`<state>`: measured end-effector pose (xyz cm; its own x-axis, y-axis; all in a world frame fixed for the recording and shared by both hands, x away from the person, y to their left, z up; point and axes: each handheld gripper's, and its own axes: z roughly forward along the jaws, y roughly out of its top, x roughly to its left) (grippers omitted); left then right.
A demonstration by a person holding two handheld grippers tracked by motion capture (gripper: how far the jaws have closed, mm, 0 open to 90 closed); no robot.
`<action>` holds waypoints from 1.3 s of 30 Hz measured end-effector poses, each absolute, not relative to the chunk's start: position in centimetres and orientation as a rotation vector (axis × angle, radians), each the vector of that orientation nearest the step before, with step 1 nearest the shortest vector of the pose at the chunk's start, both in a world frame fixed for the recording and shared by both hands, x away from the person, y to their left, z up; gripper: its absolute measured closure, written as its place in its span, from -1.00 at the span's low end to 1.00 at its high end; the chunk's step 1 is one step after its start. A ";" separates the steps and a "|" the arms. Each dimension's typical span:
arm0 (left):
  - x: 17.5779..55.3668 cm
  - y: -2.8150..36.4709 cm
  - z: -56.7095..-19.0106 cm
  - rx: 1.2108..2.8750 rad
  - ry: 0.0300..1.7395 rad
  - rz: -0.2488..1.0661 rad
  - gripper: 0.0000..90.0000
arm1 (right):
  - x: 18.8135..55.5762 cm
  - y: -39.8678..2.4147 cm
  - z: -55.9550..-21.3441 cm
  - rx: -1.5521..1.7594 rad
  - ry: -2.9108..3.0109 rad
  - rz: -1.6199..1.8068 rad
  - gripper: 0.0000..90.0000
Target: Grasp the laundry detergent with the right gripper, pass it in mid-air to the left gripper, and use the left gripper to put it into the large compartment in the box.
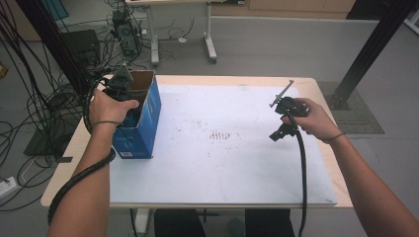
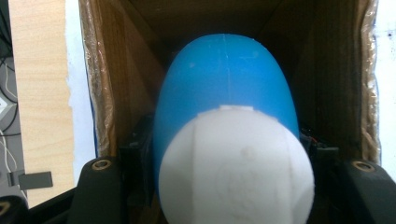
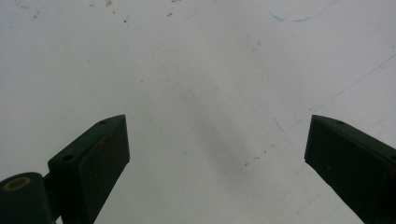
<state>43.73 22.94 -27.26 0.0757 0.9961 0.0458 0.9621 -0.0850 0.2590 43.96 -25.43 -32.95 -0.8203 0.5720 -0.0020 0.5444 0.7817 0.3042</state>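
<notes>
Lowering blue-and-white plastic egg [image 2: 229, 140] into open blue cardboard box [image 1: 143, 123] at left edge of white-covered surface [image 1: 222, 163].

Gripping egg across its widest middle with left tongs [image 1: 120, 81], jaws clamped on both flanks inside box mouth; likely light, rigid, slick and rounded, so squeezing gently at the seam. Hovering right tongs [image 3: 215, 154] wide apart, empty, above bare surface.
</notes>
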 end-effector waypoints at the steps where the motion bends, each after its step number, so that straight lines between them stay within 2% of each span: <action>1: 43.7 23.0 -27.3 2.175 2.009 0.316 -0.16 | 44.0 -25.4 -33.0 0.905 2.874 0.447 -0.85; 39: 43.6 23.1 -27.3 2.166 2.011 0.308 -0.16 | 43.8 -25.4 -32.8 0.894 2.883 0.445 -0.85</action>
<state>43.63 23.08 -27.28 0.0693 0.9970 0.0358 0.9621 -0.0762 0.2620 43.83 -25.42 -32.83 -0.8245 0.5658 -0.0003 0.5393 0.7861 0.3018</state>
